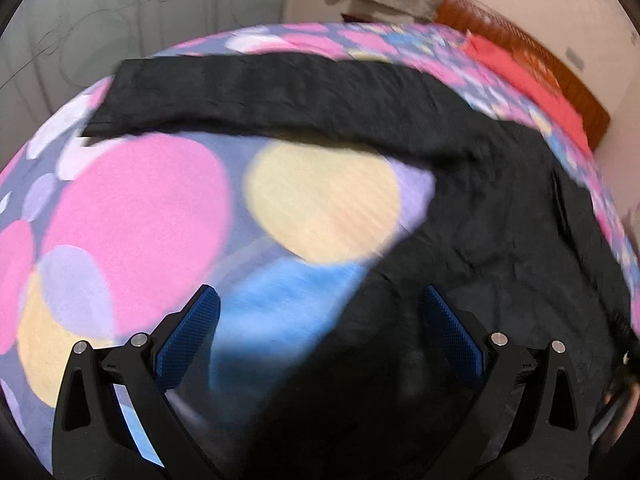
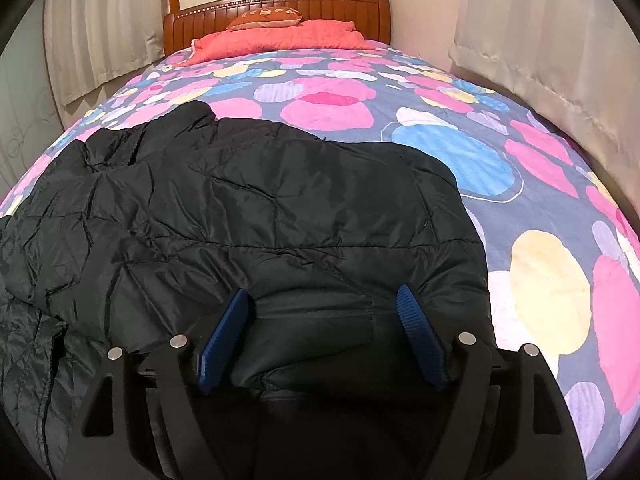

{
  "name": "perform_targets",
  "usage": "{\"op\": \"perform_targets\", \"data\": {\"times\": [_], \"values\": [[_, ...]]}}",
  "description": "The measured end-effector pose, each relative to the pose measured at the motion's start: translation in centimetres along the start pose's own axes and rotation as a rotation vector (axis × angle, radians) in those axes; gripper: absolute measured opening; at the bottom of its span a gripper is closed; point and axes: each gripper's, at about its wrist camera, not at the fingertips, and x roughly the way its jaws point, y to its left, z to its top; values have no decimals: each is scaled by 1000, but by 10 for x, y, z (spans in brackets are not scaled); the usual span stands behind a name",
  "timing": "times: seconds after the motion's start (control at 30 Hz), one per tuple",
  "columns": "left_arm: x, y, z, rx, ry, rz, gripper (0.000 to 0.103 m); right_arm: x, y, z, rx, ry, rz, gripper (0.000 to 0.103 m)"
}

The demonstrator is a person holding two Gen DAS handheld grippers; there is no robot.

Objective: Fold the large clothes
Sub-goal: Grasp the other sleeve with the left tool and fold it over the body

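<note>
A large black quilted jacket (image 2: 248,208) lies spread on a bed with a dotted pink, blue and yellow cover (image 2: 460,160). In the left wrist view the jacket (image 1: 480,240) fills the right side and one sleeve (image 1: 248,92) stretches left across the cover (image 1: 136,220). My left gripper (image 1: 320,300) is open, just above the jacket's edge, holding nothing. My right gripper (image 2: 322,300) is open, its blue pads either side of a fold of the jacket's near edge, not closed on it.
A wooden headboard (image 2: 280,10) with a red pillow (image 2: 276,38) and an orange cushion (image 2: 266,18) stands at the far end. Curtains (image 2: 540,52) hang on both sides. The bed's right half shows bare cover.
</note>
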Motion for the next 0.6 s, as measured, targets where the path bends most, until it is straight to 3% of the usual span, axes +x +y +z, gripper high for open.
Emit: {"op": "perform_targets", "data": {"times": [0.07,0.23,0.33,0.6], "values": [[-6,22,12,-53,-57,8,101,0,0,0,0,-3,1,77],[10,85,48,-215,-87,2,101,-1,1,-1,-4,-9,1,77],[27,121,63,-334,-115,-45,100,-1,0,-1,-5,-9,0,77],[48,156,100,-446,-185,-61,100,-1,0,-1,-7,-9,0,77]]}}
